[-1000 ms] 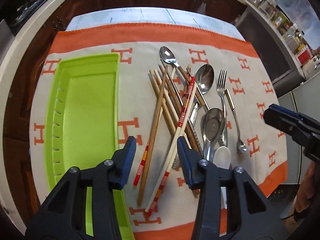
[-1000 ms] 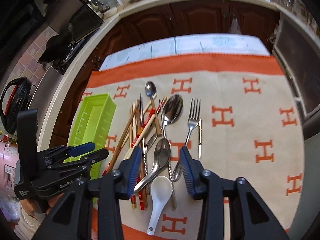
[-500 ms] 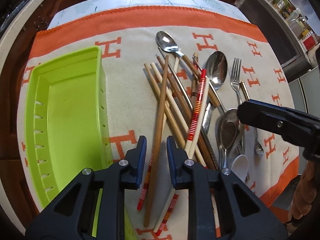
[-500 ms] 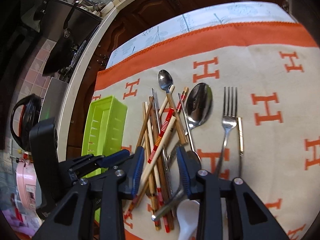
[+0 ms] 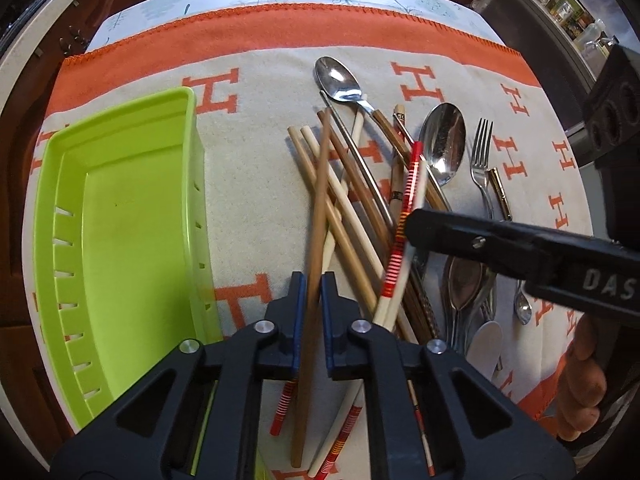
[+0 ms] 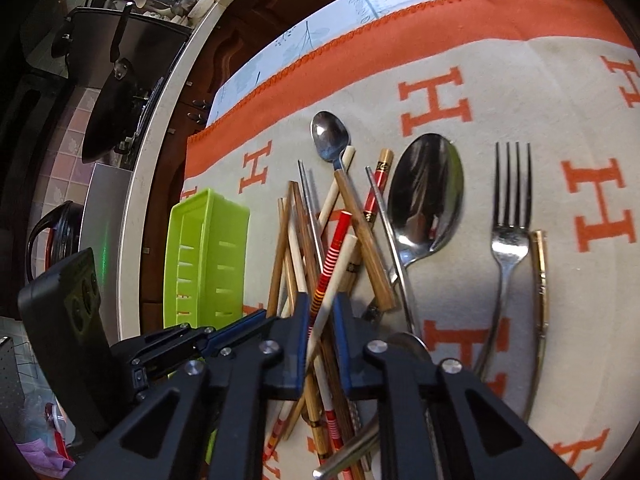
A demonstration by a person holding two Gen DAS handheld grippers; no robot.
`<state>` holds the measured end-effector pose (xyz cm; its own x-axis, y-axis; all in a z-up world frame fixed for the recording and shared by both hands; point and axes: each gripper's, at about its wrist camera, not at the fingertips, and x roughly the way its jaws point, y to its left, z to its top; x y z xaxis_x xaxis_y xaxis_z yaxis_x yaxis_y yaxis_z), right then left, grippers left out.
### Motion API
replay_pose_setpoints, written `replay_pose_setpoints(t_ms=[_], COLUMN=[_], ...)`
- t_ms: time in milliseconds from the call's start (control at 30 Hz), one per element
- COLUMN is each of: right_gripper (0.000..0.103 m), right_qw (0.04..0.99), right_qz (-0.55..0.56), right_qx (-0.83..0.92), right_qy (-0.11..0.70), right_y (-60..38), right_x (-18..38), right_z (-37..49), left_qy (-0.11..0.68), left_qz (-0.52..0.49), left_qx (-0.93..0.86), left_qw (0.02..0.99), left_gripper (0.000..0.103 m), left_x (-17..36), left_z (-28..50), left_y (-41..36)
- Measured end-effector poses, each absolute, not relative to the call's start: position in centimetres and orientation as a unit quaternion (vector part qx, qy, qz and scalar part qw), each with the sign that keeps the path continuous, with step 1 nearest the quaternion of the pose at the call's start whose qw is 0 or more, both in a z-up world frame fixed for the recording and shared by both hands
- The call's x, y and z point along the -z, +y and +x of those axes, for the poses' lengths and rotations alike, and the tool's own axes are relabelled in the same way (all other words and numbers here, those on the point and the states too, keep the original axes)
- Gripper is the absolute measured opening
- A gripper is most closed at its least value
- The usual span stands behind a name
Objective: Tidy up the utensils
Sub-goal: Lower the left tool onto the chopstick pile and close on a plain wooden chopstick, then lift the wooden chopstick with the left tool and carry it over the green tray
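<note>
On an orange-bordered cloth (image 5: 256, 184), two handheld grippers are working into a heap of chopsticks, spoons and a fork. The left gripper (image 5: 313, 300) is straddling a plain brown wooden chopstick (image 5: 319, 216), its jaws nearly closed around the stick; whether they are already pinching it cannot be told. The right gripper (image 6: 322, 322) is reaching in from the right, its jaws narrowed around a cream chopstick with red stripes (image 6: 334, 256), likewise not clearly clamped. Each appears to be singling out one stick from the crossed pile. The empty lime-green tray (image 5: 120, 216) is lying just left of the heap, probably as the destination. A large steel spoon (image 6: 426, 196) and fork (image 6: 510, 216) are lying to the right, untouched.
</note>
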<state>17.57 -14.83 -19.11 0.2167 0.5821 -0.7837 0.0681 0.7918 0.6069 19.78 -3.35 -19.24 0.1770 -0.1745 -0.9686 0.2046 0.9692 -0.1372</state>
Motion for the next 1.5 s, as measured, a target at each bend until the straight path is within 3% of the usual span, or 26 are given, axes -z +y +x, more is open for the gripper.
replay_pose_setpoints(t_ms=[100,300,700,767,1200,1433,1500], right_gripper=[0.001,0.000,0.007,0.012,0.013,0.010,0.000], right_qw=[0.731,0.734,0.739,0.742,0.755,0.770,0.772], right_qz=[0.273,0.268,0.280,0.275,0.261,0.281,0.283], right_qx=[-0.178,-0.166,-0.177,-0.170,-0.162,-0.148,-0.147], right_qy=[0.599,0.601,0.587,0.588,0.579,0.554,0.549], right_y=[-14.7,-14.7,-14.1,-14.1,-13.0,-14.6,-15.0], right_x=[19.3,19.4,19.5,19.7,20.2,19.3,19.0], right_z=[17.6,17.6,18.0,18.3,18.9,18.0,17.9], left_qy=[0.628,0.625,0.624,0.624,0.627,0.624,0.623], left_qz=[0.011,0.010,0.002,0.002,0.002,-0.006,-0.010], left_qx=[0.121,0.116,0.119,0.120,0.125,0.121,0.120], left_qw=[0.768,0.772,0.772,0.772,0.769,0.772,0.773], left_gripper=[0.005,0.005,0.005,0.005,0.005,0.005,0.005], left_x=[19.3,19.3,19.1,19.1,19.4,19.0,18.8], left_z=[19.9,19.7,19.6,19.6,19.6,19.1,19.0], left_y=[-3.5,-3.8,-3.2,-3.1,-3.4,-3.0,-2.7])
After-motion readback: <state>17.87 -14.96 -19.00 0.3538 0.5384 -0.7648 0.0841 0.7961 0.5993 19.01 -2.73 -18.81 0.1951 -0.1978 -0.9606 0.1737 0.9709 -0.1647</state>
